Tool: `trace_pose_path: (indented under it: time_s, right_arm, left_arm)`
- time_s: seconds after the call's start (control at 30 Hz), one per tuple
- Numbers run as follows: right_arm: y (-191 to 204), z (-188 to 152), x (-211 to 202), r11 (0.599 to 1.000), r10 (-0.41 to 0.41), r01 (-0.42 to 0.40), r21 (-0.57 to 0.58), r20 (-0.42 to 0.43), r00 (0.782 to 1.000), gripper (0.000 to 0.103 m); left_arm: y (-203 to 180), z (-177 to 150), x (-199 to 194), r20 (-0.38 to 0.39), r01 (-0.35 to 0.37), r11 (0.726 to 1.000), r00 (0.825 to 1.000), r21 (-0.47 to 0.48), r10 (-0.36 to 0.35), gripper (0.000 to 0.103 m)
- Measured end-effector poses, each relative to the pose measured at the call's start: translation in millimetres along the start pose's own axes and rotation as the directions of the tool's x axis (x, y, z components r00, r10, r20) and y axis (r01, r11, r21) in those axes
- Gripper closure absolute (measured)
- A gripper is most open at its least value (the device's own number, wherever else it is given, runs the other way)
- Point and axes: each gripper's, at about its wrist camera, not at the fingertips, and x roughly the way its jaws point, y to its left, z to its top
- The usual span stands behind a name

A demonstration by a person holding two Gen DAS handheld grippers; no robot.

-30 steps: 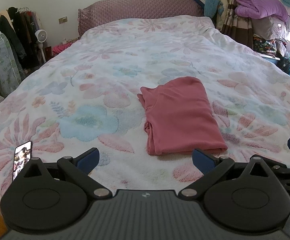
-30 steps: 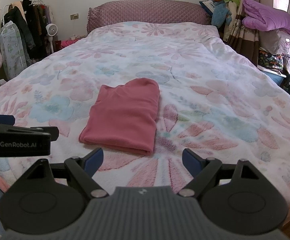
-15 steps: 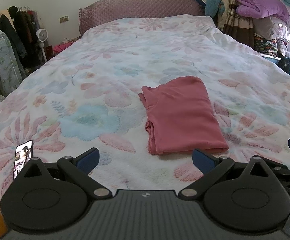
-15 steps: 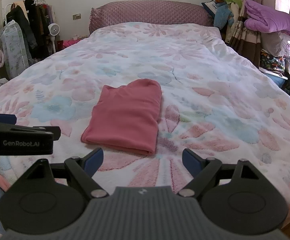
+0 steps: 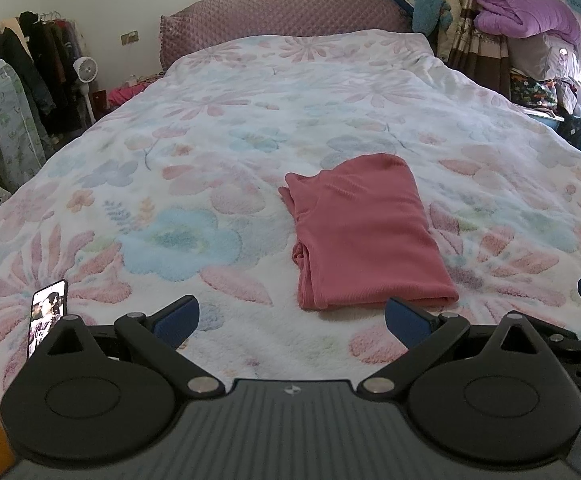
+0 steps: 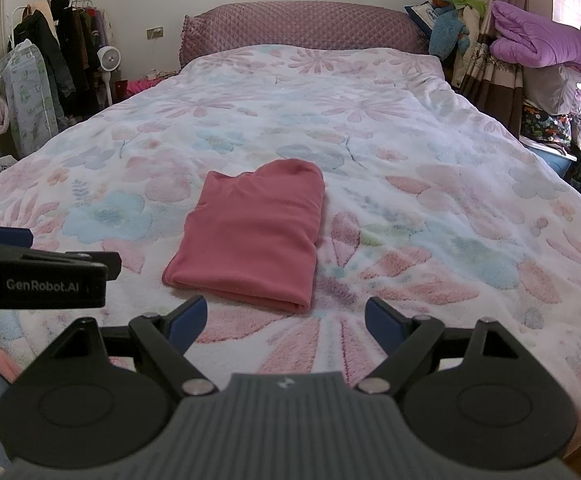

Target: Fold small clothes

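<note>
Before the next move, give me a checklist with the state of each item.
1. Left gripper open and holding nothing: ok.
2. Right gripper open and holding nothing: ok.
3. Pink garment folded into a compact rectangle, flat on the bed: ok.
4. Fold neat on every edge: not ok; in the left wrist view the layers bunch along the garment's left edge.
5. Both grippers short of the garment, fingers not touching it: ok.
6. Phone on the bed to the left, well apart from the garment: ok.
</note>
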Motion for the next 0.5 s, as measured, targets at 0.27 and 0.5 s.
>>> trace_pose_path:
  time_s: [0.27, 0.5]
  right_arm:
    - [-0.1, 0.0, 0.0, 1.0, 0.001, -0.001, 0.0, 0.0, 1.0, 0.021]
    - [-1.4, 1.6, 0.0, 1.0, 0.005, -0.005, 0.0, -0.002, 1.0, 0.021]
  left_arm:
    - [1.7, 0.0, -0.1, 0.0, -0.001, 1.0, 1.0, 0.0, 0.001, 0.0]
    - [2.3, 0.3, -0.3, -0.002, -0.002, 1.0, 1.0, -0.002, 0.002, 0.0]
